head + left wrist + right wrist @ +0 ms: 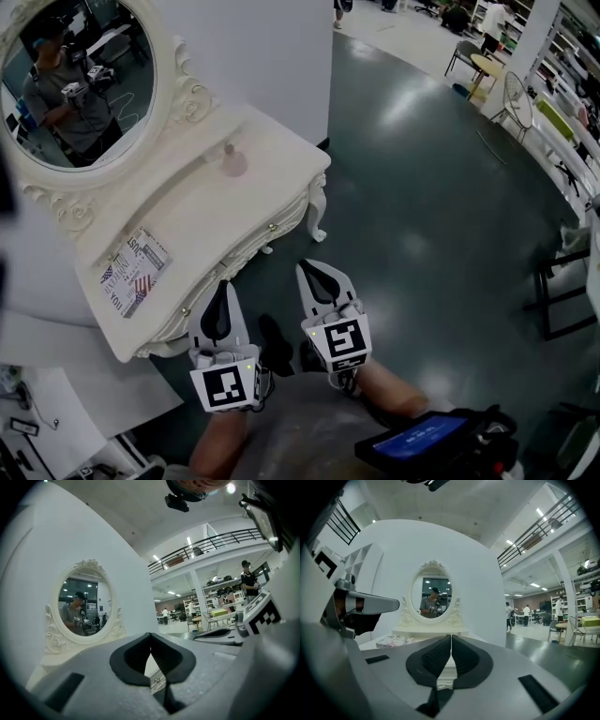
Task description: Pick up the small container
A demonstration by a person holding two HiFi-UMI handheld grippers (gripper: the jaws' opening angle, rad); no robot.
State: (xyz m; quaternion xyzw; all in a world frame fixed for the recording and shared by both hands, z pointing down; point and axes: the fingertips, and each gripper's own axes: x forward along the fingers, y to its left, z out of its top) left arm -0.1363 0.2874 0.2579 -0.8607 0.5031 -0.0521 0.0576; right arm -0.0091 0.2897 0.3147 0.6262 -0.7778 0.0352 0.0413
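Note:
In the head view a small pinkish container [233, 161] with a knobbed lid stands on the white dressing table [272, 178], toward its far right end. Both grippers hover over the dark floor just off the table's front edge, well short of the container. My left gripper [223, 285] is shut with nothing in it, its black pads [140, 656] meeting at the tip. My right gripper [313, 267] sits beside it, also shut and empty, its pads [436, 658] touching. Neither gripper view shows the container.
An oval mirror [75, 84] in a carved white frame backs the table. A flag-patterned box [134, 272] lies near the table's front left corner. A white wall [272, 56] rises behind. Chairs and shelves [511, 89] stand far right, a black frame [562, 300] nearer.

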